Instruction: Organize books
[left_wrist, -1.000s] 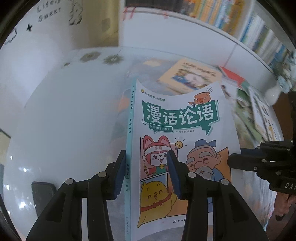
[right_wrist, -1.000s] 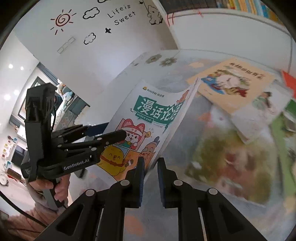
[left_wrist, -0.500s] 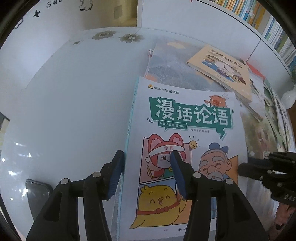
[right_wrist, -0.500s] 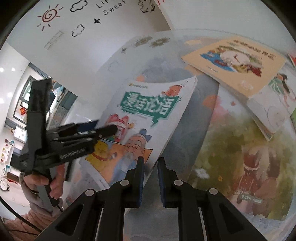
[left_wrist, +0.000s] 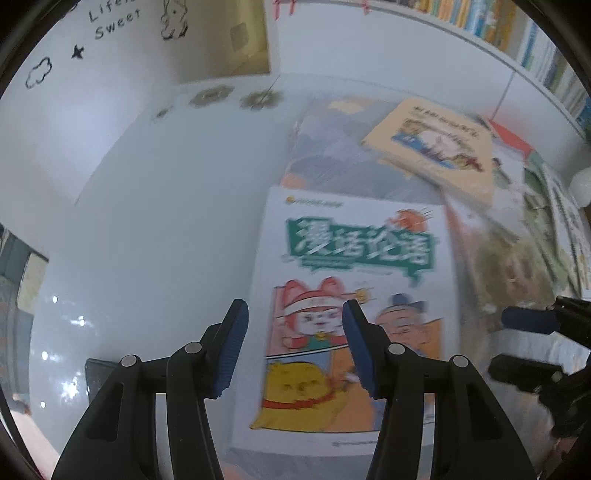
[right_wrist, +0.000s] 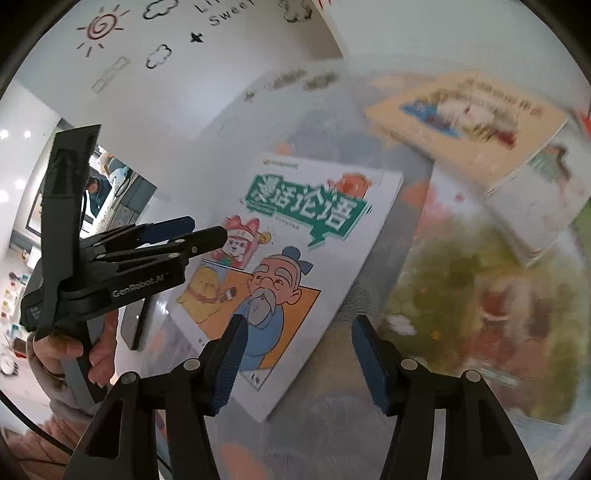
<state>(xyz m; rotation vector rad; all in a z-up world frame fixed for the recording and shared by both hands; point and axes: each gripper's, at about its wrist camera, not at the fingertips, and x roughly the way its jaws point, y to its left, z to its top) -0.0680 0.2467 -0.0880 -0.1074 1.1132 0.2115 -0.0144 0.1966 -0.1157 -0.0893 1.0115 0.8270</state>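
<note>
Step in hand: release. You had laid the comic book (left_wrist: 354, 295) flat on the larger books at the near left of the pile.
Left gripper (left_wrist: 293, 347): fingers apart, just widened, above the book's left part, pressing nothing.
Right gripper (right_wrist: 297, 354): fingers apart, just sprung open, over the book's near right corner; nothing clamped.
Remaining books: the tan picture book (right_wrist: 469, 122) lay loose at the far right of the table (left_wrist: 147, 221).
Next move: it would call for lifting clear, then reaching farther right for that book.
</note>
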